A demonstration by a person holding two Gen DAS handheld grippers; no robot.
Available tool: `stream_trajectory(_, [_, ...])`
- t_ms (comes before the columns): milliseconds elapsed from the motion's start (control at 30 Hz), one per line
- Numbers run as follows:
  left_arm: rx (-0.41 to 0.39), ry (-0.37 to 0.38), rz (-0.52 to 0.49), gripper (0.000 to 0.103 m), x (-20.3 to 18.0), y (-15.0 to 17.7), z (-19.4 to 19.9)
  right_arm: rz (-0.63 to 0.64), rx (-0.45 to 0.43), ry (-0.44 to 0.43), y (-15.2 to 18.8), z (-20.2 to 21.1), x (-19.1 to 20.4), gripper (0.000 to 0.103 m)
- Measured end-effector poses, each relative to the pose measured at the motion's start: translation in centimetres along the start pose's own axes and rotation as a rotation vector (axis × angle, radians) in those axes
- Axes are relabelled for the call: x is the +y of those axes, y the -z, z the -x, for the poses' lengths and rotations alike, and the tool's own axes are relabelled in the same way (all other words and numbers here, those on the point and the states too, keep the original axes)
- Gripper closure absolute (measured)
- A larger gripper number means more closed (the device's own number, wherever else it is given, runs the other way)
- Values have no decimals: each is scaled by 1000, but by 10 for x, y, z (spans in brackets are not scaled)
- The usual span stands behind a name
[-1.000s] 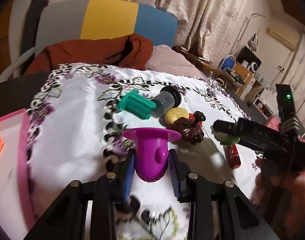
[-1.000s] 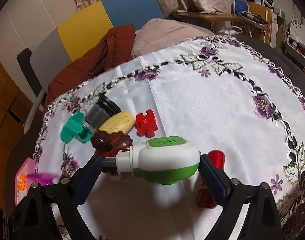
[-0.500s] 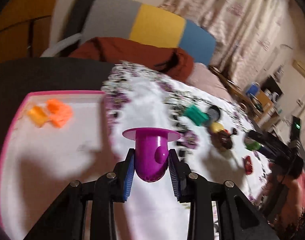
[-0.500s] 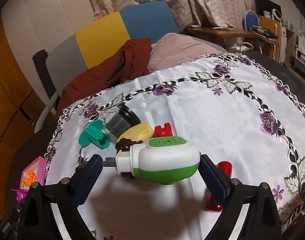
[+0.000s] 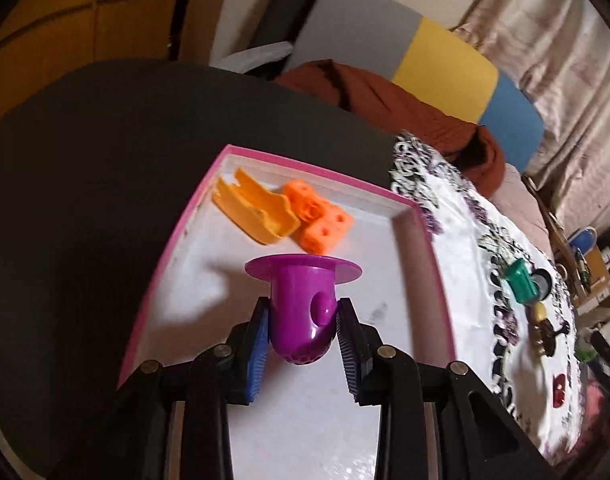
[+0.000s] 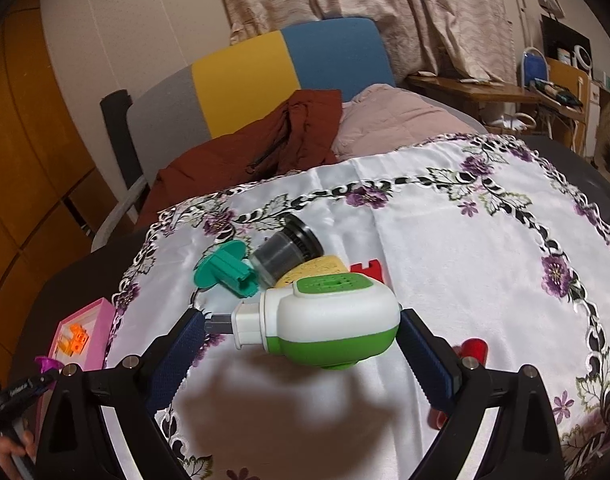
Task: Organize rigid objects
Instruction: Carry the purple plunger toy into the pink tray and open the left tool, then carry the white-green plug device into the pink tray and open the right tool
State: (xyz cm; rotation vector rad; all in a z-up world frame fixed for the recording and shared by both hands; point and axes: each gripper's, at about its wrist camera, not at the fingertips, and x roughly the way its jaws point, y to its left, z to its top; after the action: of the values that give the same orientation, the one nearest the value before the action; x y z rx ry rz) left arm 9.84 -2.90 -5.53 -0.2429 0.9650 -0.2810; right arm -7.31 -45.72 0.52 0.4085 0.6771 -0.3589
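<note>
My left gripper [image 5: 303, 336] is shut on a purple mushroom-shaped plastic piece [image 5: 303, 304] and holds it above the pink-rimmed white tray [image 5: 419, 264]. Two orange pieces [image 5: 289, 216] lie at the tray's far end. My right gripper [image 6: 305, 344] is shut on a white and green plug-in device [image 6: 325, 324], held above the flowered tablecloth [image 6: 465, 248]. Behind it lie a teal piece [image 6: 225, 270], a grey and black cylinder [image 6: 285, 248], a yellow piece [image 6: 317, 266] and a red piece [image 6: 365, 270]. A red cylinder [image 6: 473, 350] is partly hidden by the right finger.
The tray stands on the dark table top [image 5: 85, 200] left of the cloth. A chair with a brown jacket [image 6: 265, 144] and a pink cushion [image 6: 397, 116] stands behind the table. A dark brown piece [image 5: 545, 338] lies on the cloth. Shelves with clutter are at the far right.
My left gripper has swung left with the purple piece, from over the cloth to over the tray. My right gripper has lifted the white and green device a little higher.
</note>
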Motion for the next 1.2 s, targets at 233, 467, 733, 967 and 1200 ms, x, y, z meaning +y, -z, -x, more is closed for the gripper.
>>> stream_trajectory(233, [-12, -32, 58, 45, 13, -5, -4, 58, 4, 0, 3, -2, 12, 6])
stream_trajectory(467, [-124, -20, 8, 22, 5, 10, 25, 76, 10, -10, 3, -3, 16, 6])
stream_trajectory(733, [-146, 28, -93, 14, -15, 27, 43, 114, 41, -49, 7, -8, 30, 6])
stream_trajectory(967, [-104, 59, -119, 11, -17, 40, 45, 272, 120, -98, 30, -20, 79, 6])
stream_trajectory(1200, [-84, 69, -134, 10, -14, 46, 48, 316, 165, -229, 51, -32, 136, 6])
